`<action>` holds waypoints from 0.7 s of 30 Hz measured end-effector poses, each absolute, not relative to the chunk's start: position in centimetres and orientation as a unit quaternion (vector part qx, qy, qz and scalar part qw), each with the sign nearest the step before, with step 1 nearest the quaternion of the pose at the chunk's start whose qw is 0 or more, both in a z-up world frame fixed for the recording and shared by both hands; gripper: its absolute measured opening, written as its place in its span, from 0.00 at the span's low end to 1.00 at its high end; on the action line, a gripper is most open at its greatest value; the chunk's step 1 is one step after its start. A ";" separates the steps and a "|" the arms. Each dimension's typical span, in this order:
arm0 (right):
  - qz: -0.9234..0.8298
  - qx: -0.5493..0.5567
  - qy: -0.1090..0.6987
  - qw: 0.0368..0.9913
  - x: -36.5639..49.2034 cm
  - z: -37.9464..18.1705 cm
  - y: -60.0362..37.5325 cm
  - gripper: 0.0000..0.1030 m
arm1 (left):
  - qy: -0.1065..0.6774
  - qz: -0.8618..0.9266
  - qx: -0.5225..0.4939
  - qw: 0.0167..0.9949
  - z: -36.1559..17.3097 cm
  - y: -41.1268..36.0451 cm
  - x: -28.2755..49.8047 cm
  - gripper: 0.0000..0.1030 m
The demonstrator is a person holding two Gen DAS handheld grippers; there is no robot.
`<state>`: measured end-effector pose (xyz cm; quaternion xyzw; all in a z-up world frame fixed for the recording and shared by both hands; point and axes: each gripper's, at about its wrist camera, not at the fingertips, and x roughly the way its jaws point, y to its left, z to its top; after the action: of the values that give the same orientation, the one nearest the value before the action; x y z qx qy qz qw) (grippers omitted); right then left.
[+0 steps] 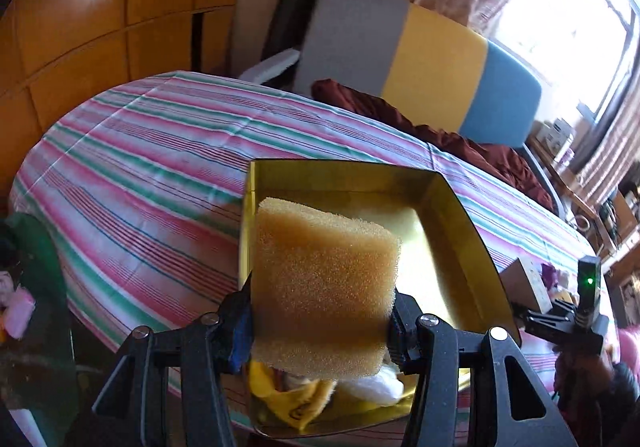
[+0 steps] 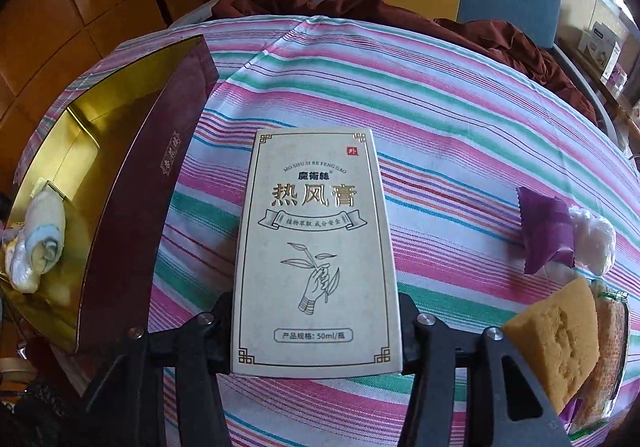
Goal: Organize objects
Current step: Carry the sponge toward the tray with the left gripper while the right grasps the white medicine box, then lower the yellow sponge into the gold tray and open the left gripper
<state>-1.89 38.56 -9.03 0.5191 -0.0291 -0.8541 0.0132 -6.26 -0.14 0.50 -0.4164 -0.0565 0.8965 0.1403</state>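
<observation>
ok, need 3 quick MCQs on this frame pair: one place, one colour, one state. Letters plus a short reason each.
1. Where is the sponge held by the left gripper?
A. over the open box
B. on the floor
C. on the chair

2. What colour is the open box's lining?
A. gold
B. blue
C. white

3. What is the right gripper doing?
A. hanging empty
B. gripping the cream carton
C. gripping a sock

Key: 1 A, the sponge hangs in front of the box's interior in the left wrist view. 2 A, the inner walls shine gold. 3 B, both fingers sit against the carton's sides.
</observation>
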 end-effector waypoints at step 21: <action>-0.854 0.518 -0.038 0.015 -2.6 -9.3 38.8 0.53 | -0.023 0.863 -0.481 0.155 -3.4 3.6 -16.4 0.52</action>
<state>-2.55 38.75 -9.31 0.5185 -0.0381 -0.8541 0.0154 -16.40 3.62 -3.45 -0.4808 -0.0230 0.8627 0.1548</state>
